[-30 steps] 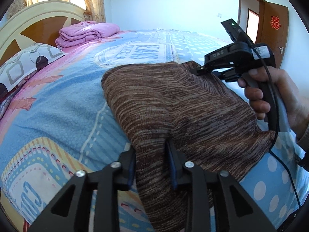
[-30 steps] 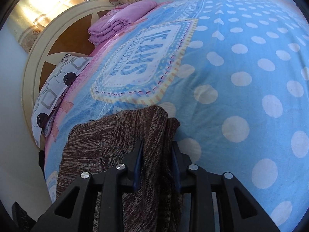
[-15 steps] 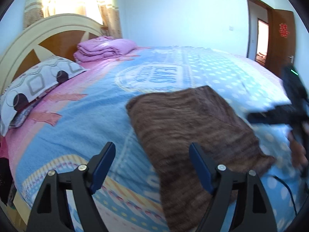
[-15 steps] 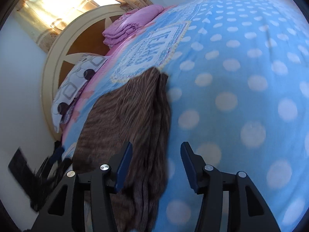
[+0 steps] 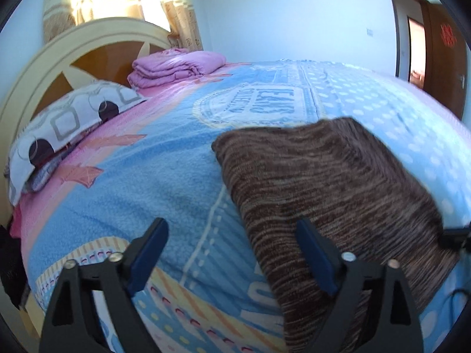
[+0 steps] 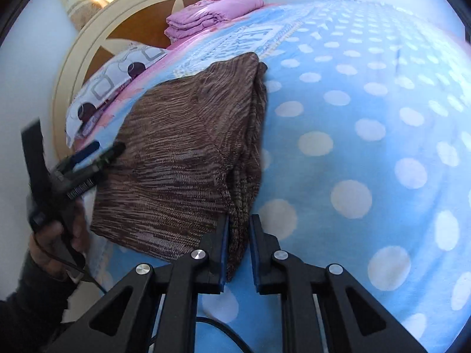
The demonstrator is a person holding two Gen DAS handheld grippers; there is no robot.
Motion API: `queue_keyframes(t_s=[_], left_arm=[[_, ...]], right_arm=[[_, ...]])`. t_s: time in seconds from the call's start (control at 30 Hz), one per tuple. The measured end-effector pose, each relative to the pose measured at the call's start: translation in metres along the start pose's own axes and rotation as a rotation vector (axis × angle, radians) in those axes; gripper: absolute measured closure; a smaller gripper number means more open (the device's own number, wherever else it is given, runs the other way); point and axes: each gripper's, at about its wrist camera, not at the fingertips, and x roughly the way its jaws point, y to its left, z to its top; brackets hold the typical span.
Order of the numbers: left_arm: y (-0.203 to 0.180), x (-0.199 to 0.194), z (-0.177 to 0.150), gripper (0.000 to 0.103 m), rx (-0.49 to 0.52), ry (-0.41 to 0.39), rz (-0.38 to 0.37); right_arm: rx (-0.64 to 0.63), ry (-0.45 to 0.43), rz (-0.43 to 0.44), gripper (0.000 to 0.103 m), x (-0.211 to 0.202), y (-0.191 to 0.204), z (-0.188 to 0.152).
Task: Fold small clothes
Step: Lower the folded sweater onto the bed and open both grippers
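Lying flat on the bed, the brown knit garment (image 5: 329, 182) is folded into a rough rectangle on the blue polka-dot blanket (image 6: 382, 117), just below the big printed emblem (image 5: 256, 106) in the middle of the cover.

The left gripper (image 5: 235, 253) has its fingers spread wide and isn't holding anything. One blue pad hangs over bare blanket, the other sits over the near edge of the garment, though I honestly can't tell if it's touching the fabric or just above it. From the right wrist view you can see that gripper (image 6: 97, 153) off by the garment's left edge, with the person's hand (image 6: 56, 235) wrapped around the handle.

The right gripper (image 6: 238, 247) is closed down on the near corner of the garment, where the layered folds bunch up along the right side.

Up by the wooden headboard (image 5: 88, 58) there's a patterned pillow (image 5: 64, 120) and a stack of folded pink bedding (image 5: 173, 67). A door (image 5: 441, 53) shows at the far right.
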Motion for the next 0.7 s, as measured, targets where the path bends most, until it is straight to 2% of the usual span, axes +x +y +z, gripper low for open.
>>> queue_keyframes(t_s=[0.07, 0.13, 0.23, 0.33, 0.43, 0.47, 0.5, 0.6, 0.7], left_arm=[[0.001, 0.003, -0.001, 0.01, -0.01, 0.004, 0.003], [0.003, 0.0, 0.002, 0.01, -0.012, 0.005, -0.005], [0.005, -0.001, 0.005, 0.006, -0.005, -0.002, 0.01], [0.003, 0.003, 0.003, 0.006, -0.014, 0.013, 0.009], [-0.001, 0.004, 0.0, 0.005, -0.013, 0.019, 0.004], [-0.001, 0.003, -0.001, 0.003, -0.013, 0.019, 0.004], [0.0, 0.002, -0.001, 0.002, -0.016, 0.022, -0.003], [0.005, -0.002, -0.006, 0.001, -0.032, 0.027, -0.028], [0.008, -0.007, -0.01, 0.001, -0.044, 0.035, -0.039]], right_arm=[[-0.049, -0.015, -0.076, 0.09, -0.006, 0.014, 0.002], [-0.096, -0.117, -0.145, 0.084, -0.024, 0.032, 0.008], [-0.17, -0.221, -0.081, 0.074, -0.037, 0.06, 0.023], [-0.235, -0.188, -0.048, 0.074, -0.015, 0.073, 0.04], [-0.188, -0.099, -0.141, 0.076, 0.025, 0.054, 0.049], [-0.164, -0.087, -0.136, 0.077, 0.032, 0.044, 0.048], [-0.166, -0.116, -0.106, 0.077, 0.03, 0.039, 0.043], [-0.182, -0.113, -0.112, 0.079, 0.025, 0.036, 0.033], [-0.202, -0.127, -0.165, 0.076, 0.015, 0.048, 0.025]])
